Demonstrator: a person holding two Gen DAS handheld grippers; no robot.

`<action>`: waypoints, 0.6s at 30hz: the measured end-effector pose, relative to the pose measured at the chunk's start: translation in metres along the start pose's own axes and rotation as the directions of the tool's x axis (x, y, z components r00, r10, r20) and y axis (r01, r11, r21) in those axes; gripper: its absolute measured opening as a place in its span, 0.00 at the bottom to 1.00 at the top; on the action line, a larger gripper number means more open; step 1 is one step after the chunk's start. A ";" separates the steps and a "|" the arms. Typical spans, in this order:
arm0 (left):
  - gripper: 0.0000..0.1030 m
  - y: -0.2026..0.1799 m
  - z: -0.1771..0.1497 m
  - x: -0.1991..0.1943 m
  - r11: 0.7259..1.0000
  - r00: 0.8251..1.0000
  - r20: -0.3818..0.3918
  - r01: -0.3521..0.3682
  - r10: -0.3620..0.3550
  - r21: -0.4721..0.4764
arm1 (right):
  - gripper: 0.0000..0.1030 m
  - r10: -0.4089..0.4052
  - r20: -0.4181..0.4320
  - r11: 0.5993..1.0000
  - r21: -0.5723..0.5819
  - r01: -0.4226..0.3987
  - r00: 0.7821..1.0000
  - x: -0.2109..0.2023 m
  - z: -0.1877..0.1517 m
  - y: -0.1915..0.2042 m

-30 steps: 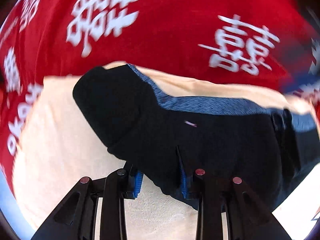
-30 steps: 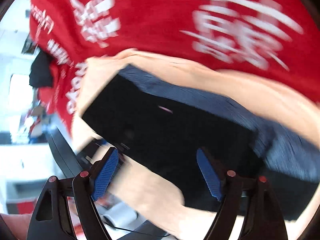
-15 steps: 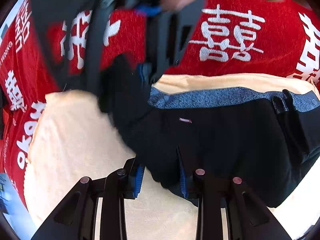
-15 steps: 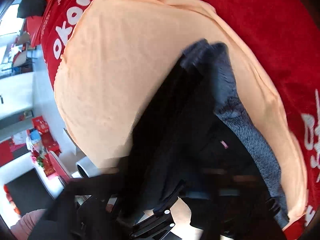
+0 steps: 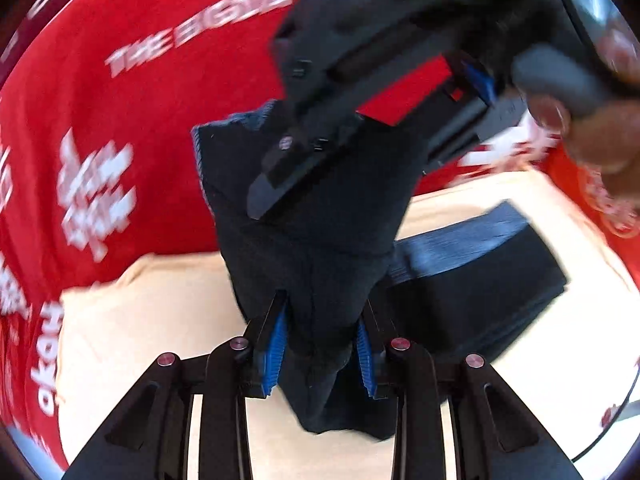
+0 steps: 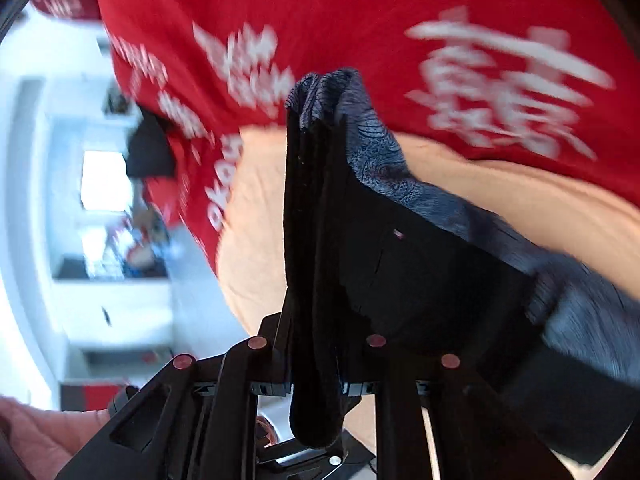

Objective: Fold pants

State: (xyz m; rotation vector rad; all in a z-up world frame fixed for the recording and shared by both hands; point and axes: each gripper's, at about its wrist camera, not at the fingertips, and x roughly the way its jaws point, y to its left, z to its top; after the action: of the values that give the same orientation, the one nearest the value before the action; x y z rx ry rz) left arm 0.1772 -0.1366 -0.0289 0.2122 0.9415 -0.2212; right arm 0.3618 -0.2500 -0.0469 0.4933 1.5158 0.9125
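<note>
The dark pants (image 5: pixel 312 248), with a grey-blue inner waistband (image 6: pixel 384 160), lie partly on a peach cloth (image 5: pixel 140 320). My left gripper (image 5: pixel 322 320) is shut on a bunched edge of the pants, and the fabric is pulled up from the cloth. My right gripper (image 6: pixel 320 332) has a thick vertical fold of the pants (image 6: pixel 420 272) between its closing jaws, which press on it. In the left wrist view the right gripper's fingers (image 5: pixel 304 148) reach down onto the raised fabric from above. The rest of the pants stays flat at the right (image 5: pixel 500 280).
A red tablecloth with white characters (image 5: pixel 140 80) covers the table under the peach cloth (image 6: pixel 256 208). A hand (image 5: pixel 600 140) holds the right gripper's handle. The table edge falls away at the left of the right wrist view, with a blurred room (image 6: pixel 80 200) beyond.
The right gripper swung in over the pants and closed on a fold. Both grippers rose, and the held part of the pants came up off the peach cloth.
</note>
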 end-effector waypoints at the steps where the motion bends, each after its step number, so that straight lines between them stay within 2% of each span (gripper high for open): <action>1: 0.31 -0.019 0.008 -0.003 0.999 1.000 0.004 0.031 -0.031 0.026 | 0.17 0.010 0.034 1.000 0.019 -0.011 0.999 -0.018 -0.009 -0.011; 6: 0.31 -0.095 0.029 0.002 0.984 0.992 -0.020 0.130 -0.128 0.120 | 0.18 0.023 0.172 0.993 0.107 -0.042 0.985 -0.094 -0.062 -0.078; 10: 0.31 -0.153 0.030 0.022 0.970 0.983 -0.079 0.179 -0.168 0.166 | 0.18 0.004 0.231 0.976 0.212 -0.054 0.973 -0.117 -0.099 -0.136; 14: 0.31 -0.197 0.020 0.052 0.962 0.976 -0.150 0.184 -0.156 0.201 | 0.17 -0.003 0.256 0.948 0.308 -0.078 0.967 -0.122 -0.127 -0.195; 15: 0.35 -0.203 0.015 0.058 0.962 0.976 -0.164 0.177 -0.143 0.210 | 0.17 -0.006 0.255 0.942 0.325 -0.080 0.967 -0.118 -0.131 -0.209; 16: 0.49 -0.208 0.012 0.064 0.960 0.973 -0.183 0.178 -0.139 0.214 | 0.17 -0.021 0.240 0.940 0.336 -0.063 0.970 -0.113 -0.135 -0.221; 18: 0.58 -0.210 0.007 0.075 0.961 0.961 -0.227 0.204 -0.160 0.184 | 0.17 -0.054 0.209 0.940 0.341 -0.021 0.977 -0.107 -0.140 -0.235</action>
State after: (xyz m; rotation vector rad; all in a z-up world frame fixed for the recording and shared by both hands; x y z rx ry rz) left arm 0.1671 -0.3470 -0.1034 0.3450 1.1508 -0.4762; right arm 0.2919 -0.5078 -0.1690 0.8032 1.4796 0.5601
